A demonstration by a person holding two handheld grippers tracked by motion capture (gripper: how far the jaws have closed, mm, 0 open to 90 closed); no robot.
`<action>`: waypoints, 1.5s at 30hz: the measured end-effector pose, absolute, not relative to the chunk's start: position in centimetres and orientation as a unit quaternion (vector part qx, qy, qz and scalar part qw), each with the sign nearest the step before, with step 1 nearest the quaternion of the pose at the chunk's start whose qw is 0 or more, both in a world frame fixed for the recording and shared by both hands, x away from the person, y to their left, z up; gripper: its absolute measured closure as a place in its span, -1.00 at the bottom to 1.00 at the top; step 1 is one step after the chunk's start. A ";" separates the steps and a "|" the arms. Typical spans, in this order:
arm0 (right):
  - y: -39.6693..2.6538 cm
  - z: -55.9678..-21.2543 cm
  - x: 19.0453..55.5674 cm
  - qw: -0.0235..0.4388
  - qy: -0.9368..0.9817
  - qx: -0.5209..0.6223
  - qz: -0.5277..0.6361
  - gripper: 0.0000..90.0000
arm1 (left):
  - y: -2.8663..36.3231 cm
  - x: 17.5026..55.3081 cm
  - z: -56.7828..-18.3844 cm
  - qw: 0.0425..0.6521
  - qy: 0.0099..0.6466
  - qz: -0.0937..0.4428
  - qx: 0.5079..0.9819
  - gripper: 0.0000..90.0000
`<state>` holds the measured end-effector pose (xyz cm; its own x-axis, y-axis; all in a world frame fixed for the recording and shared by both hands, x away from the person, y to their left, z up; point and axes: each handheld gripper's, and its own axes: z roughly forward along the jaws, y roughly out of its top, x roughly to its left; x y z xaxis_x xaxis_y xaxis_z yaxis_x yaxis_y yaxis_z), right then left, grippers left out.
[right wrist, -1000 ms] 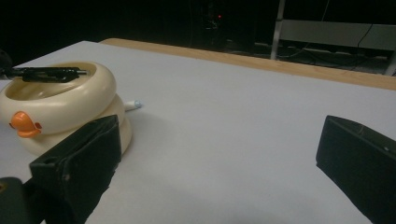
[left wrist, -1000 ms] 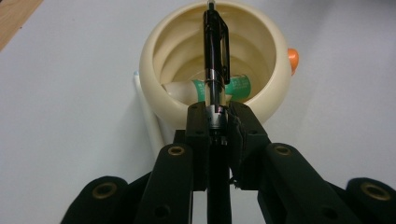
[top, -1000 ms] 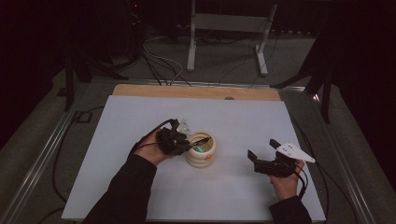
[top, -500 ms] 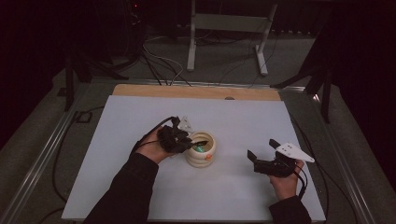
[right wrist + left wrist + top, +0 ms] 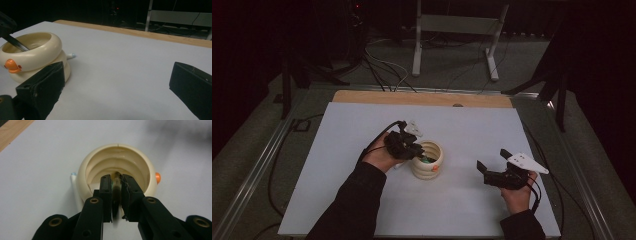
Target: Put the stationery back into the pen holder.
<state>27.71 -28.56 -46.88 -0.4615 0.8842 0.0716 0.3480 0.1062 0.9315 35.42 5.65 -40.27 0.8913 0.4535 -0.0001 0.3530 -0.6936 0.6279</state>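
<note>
On the white tabletop [image 5: 472,130], your right gripper [image 5: 492,167] rests nearest you, jaws wide apart. Mid-table, your left gripper [image 5: 116,195] clamps a thin dark object [image 5: 115,192] inside the cream ribbed plastic cup [image 5: 428,160]; likely light, tippy; grip its rim.

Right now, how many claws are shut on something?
1. The left claw is shut on a thin dark thing over the cream cup. The right claw is open, apart from the cup. What else the cup holds may be hidden.
</note>
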 end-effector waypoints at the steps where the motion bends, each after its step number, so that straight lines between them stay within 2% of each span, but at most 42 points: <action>1: -28.6 -46.9 27.7 0.268 0.694 0.444 0.500 -1.00 | 5.6 35.5 -40.3 0.326 0.221 0.076 0.916 0.77; 3: -28.6 -46.9 27.7 0.269 0.694 0.444 0.500 -1.00 | 5.5 35.6 -40.5 0.329 0.223 0.075 0.915 0.77; 4: -28.6 -46.9 27.7 0.268 0.694 0.444 0.500 -1.00 | 5.5 35.6 -40.5 0.332 0.223 0.075 0.913 0.70; 9: -28.6 -46.9 27.7 0.268 0.693 0.445 0.500 -1.00 | 5.7 35.6 -40.4 0.353 0.238 0.103 0.899 0.03; 13: -28.6 -46.9 27.7 0.268 0.693 0.445 0.501 -1.00 | 6.1 35.7 -40.2 0.363 0.260 0.124 0.886 -0.40; 21: -28.7 -46.9 27.7 0.268 0.692 0.445 0.501 -1.00 | 7.4 36.0 -40.0 0.386 0.294 0.146 0.862 -0.98; 30: -28.7 -46.8 27.7 0.269 0.691 0.446 0.502 -1.00 | 8.8 36.1 -40.1 0.413 0.313 0.160 0.840 -1.00; 45: -28.7 -46.8 27.7 0.270 0.689 0.446 0.503 -1.00 | 10.1 36.2 -41.1 0.414 0.334 0.170 0.830 -1.00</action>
